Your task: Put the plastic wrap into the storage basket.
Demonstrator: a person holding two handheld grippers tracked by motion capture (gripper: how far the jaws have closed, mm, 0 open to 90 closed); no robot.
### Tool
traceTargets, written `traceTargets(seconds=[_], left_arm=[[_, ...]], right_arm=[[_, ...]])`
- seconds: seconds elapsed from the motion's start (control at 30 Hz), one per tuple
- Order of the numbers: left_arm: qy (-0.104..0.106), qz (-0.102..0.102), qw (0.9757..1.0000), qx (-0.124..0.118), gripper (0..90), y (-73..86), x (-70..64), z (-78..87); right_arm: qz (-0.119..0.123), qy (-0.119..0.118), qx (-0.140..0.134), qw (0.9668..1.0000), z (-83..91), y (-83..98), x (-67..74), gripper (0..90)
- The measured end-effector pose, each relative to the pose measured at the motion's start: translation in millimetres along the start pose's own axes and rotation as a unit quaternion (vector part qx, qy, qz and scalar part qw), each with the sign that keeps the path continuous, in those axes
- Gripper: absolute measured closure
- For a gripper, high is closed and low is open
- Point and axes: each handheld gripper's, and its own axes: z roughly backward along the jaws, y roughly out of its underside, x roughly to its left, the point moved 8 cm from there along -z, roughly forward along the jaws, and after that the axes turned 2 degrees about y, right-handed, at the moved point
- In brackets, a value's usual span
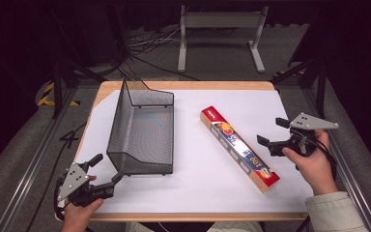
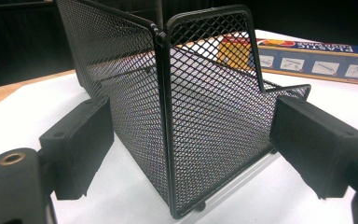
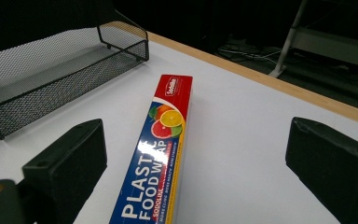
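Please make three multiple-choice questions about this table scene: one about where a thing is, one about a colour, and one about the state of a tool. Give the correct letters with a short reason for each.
1. Where does the plastic wrap box lie relative to the mesh tray?
A. inside it
B. to its right on the white sheet, apart from it
C. on top of its tall wall

2. What colour is the mesh tray?
A. black
B. white
C. red

3. What is the state of the right tool?
A. shut on the box
B. shut on nothing
C. open, holding nothing

Answers:
1 B: in the high view, bare white sheet separates the box from the tray.
2 A: its wire and mesh are black in the left gripper view too.
3 C: in the right gripper view its jaws stand wide apart, with the box lying untouched between and beyond them.
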Motion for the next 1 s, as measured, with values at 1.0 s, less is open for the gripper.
traceTargets(seconds=[1.0], left_arm=[[0.003,0.012,0.9998,0.013,14.8,8.5,2.0,-3.9]], right_arm=[[-0.008,-0.026,0.164,0.9861,-61.5,27.0,26.2,13.1]])
